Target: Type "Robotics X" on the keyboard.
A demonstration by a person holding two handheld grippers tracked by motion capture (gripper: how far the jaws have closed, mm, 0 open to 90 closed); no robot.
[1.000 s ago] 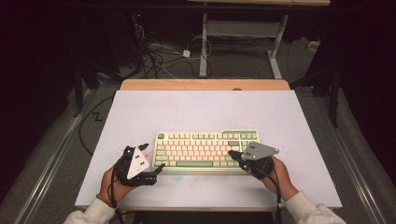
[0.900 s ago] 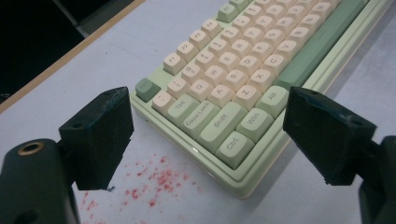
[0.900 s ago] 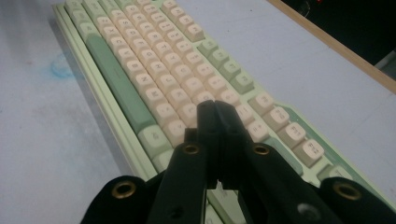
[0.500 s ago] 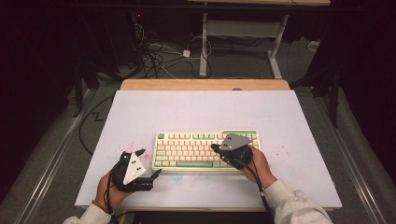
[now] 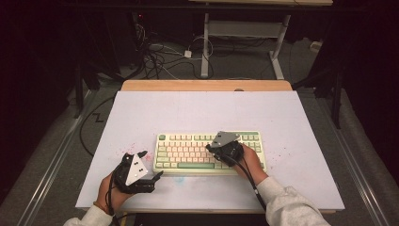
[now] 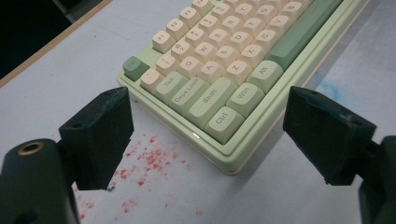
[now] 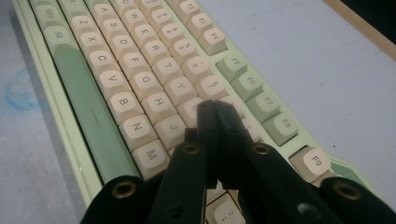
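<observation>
Dark room, cables on the floor in the upper part of the high view, a white-topped table [image 5: 202, 113] with a wooden far edge filling the middle of the frame. Keyboard [image 5: 209, 151], pale green with cream keys, lies just below centre of the high view, long side parallel to the table's near edge.

Left gripper [image 5: 149, 175] at lower left of the high view, on the table off the keyboard's left end, just beside it. In the left gripper view its jaws stand wide apart, nothing between them; the keyboard's near-left corner, with Ctrl, Shift and Tab keys, sits in the middle of that frame. Red specks [image 6: 147, 161] on the table at lower left there.

Right gripper [image 5: 210, 148] sits over the keyboard's right half, right of centre in the high view. In the right gripper view its jaws are pressed together, tips [image 7: 211, 109] over the letter keys near U and J; whether they touch a key cannot be told. Blue smudge [image 7: 18, 91] at that frame's left edge.
</observation>
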